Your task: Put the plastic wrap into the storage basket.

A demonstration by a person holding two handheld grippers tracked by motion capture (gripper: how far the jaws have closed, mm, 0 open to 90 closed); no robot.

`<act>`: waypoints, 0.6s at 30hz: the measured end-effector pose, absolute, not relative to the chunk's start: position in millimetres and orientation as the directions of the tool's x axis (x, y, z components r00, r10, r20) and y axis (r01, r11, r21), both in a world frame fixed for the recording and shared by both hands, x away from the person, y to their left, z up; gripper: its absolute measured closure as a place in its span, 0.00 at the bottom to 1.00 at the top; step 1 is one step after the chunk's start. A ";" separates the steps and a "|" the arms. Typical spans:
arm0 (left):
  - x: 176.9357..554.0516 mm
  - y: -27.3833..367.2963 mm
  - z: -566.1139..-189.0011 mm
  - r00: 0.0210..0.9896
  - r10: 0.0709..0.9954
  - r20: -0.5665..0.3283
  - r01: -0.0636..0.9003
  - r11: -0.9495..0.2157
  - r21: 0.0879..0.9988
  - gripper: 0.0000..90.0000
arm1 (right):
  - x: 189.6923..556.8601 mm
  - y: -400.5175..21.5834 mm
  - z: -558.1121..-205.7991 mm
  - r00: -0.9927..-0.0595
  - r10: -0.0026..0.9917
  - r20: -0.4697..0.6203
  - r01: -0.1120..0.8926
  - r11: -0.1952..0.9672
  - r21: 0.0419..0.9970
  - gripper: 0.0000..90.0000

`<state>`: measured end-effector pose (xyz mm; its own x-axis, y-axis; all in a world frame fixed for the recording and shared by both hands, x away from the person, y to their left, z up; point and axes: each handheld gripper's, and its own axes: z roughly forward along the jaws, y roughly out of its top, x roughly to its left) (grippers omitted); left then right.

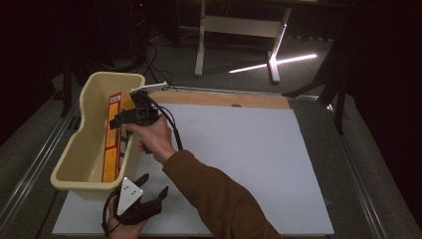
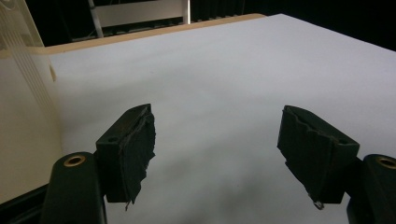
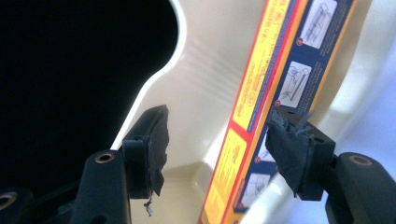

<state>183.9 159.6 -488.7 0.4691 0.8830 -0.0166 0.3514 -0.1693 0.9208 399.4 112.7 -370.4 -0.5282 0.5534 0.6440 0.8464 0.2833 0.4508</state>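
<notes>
left gripper [image 1: 149, 191]: mine, near edge of the tabletop [image 1: 239, 149], jaws wide, empty.
right gripper [image 1: 130, 107]: jaws apart inside tub [image 1: 74, 149], straddling box [image 1: 112, 137], not clamped.
step: probably grasping box.
next: close squarely, lift clear.

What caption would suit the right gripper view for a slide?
Open right gripper inside the cream plastic tub, jaws astride the long yellow-and-red cardboard box leaning on its wall.

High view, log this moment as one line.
right gripper: open, in tub, box between its jaws | left gripper: open, over white table | box leaning on tub wall
</notes>
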 end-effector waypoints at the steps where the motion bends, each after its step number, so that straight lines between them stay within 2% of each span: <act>1: 183.9 159.1 -488.6 0.469 0.883 -0.015 0.351 -0.171 0.921 0.30 | 396.8 108.9 -368.0 -0.555 0.552 0.623 0.829 0.299 0.473 0.42; 9: 184.8 154.6 -489.1 0.472 0.882 0.006 0.346 -0.192 0.918 0.30 | 378.6 65.5 -356.3 -0.739 0.537 0.406 0.649 0.409 0.641 0.43; 14: 185.2 152.9 -488.5 0.471 0.882 0.017 0.341 -0.200 0.918 0.30 | 373.7 30.4 -356.6 -0.785 0.553 0.279 0.566 0.458 0.686 0.41; 18: 185.1 152.1 -488.0 0.472 0.881 0.023 0.337 -0.205 0.919 0.30 | 368.9 3.3 -360.7 -0.788 0.584 0.193 0.529 0.483 0.698 0.41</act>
<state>185.1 152.1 -488.0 0.4718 0.8814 0.0232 0.3368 -0.2045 0.9191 368.9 3.3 -360.7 -0.7884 0.5841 0.1931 0.5286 0.4827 0.6982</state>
